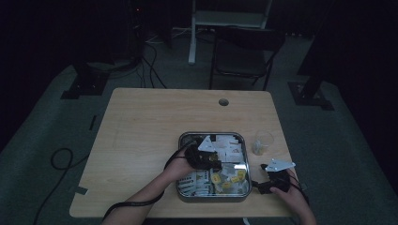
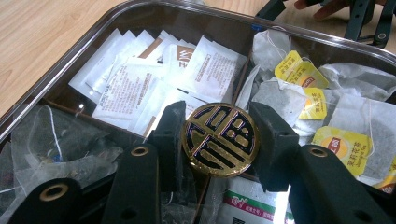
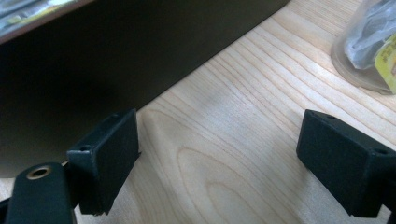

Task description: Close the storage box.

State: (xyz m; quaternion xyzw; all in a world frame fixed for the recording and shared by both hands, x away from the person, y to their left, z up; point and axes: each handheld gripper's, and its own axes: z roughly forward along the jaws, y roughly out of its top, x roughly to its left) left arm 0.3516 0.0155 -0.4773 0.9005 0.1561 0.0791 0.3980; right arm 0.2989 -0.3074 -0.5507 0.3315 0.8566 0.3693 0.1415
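Left tongs (image 2: 219, 135) grip gold-patterned disc (image 2: 220, 140); tea-bag tags' (image 2: 299, 70) print illegible.

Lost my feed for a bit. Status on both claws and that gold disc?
Left claw shut on gold disc, over the tin of tea bags. Right claw open, on bare table beside tin. Nothing blocking.

The high view is dim — the room beyond the table (image 1: 141, 122) sinks to black from nine through three o'clock. A white glare patch sits on the tray (image 1: 244, 166) at its four o'clock side. The gripper views are brighter; the glass (image 3: 369, 42) at two o'clock is blurred — the tray wall casts deep shadow.
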